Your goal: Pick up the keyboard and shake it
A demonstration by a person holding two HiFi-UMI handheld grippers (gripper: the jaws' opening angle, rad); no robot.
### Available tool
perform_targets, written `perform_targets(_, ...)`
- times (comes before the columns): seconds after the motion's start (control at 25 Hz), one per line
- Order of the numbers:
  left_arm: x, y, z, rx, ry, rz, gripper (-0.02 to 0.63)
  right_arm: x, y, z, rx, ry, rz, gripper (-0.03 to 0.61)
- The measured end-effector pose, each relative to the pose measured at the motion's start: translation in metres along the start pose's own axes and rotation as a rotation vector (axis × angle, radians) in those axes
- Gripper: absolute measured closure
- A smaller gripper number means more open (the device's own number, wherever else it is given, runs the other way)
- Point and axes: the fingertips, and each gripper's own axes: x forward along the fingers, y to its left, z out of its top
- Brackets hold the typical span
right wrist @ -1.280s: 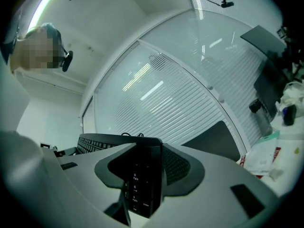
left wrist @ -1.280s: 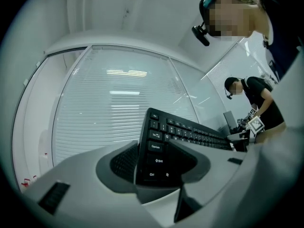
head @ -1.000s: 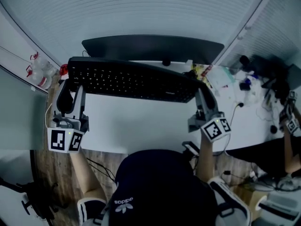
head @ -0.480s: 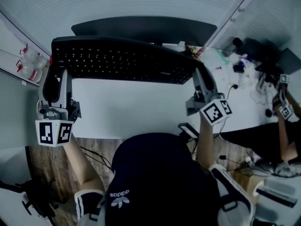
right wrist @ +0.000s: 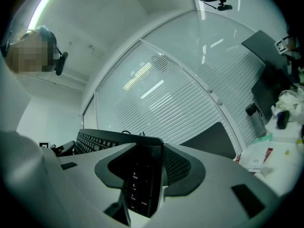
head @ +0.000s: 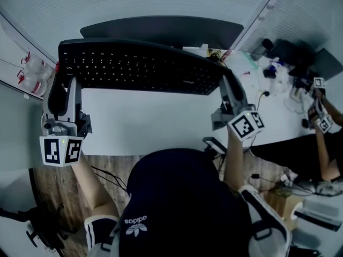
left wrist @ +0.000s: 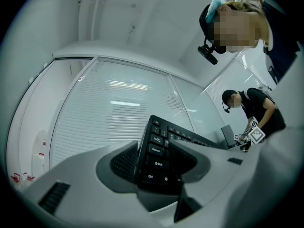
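Setting: white desk [head: 150, 127] before a wall of slatted blinds [head: 134, 4], with a dark monitor [head: 161, 30] at the far edge.

Far left: clear bottles [head: 33, 74] with red marks on a side ledge, well apart from my work.

Left gripper [head: 64, 87], mine. Its jaws are clamped on the left short end of the keyboard [head: 139, 67]. In the left gripper view the Ctrl and Shift keys sit between the pads, one pad on the key face and the other behind the case.

Keyboard: black, full size. It hangs clear of the desk in front of the monitor, borne only by my two claws. Its long axis runs left to right, straight from one claw to the other, with the key face turned up toward me.

Right gripper [head: 228, 87], mine. Its jaws are closed on the right short end — the number-pad keys show between the pads in the right gripper view.

Far right: clutter [head: 273, 71] of cables and small objects. Another person's arm [head: 321, 119] with marker cubes is also there, well apart.

Relation that matters: the keyboard lies ahead of both claws and spans them, so neither hand is nearer than the other. By my judgement the pick-up is done and the shake is what is left. Both hands would need to travel together along one line — otherwise the case twists in the pads.
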Motion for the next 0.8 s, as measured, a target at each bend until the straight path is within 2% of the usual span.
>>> perform_targets(0.8, 0.001, -0.002, 0.007, 0.000, -0.049, -0.011, 0.413, 0.006, 0.001, 0.008, -0.004, -0.027, 0.012, 0.419)
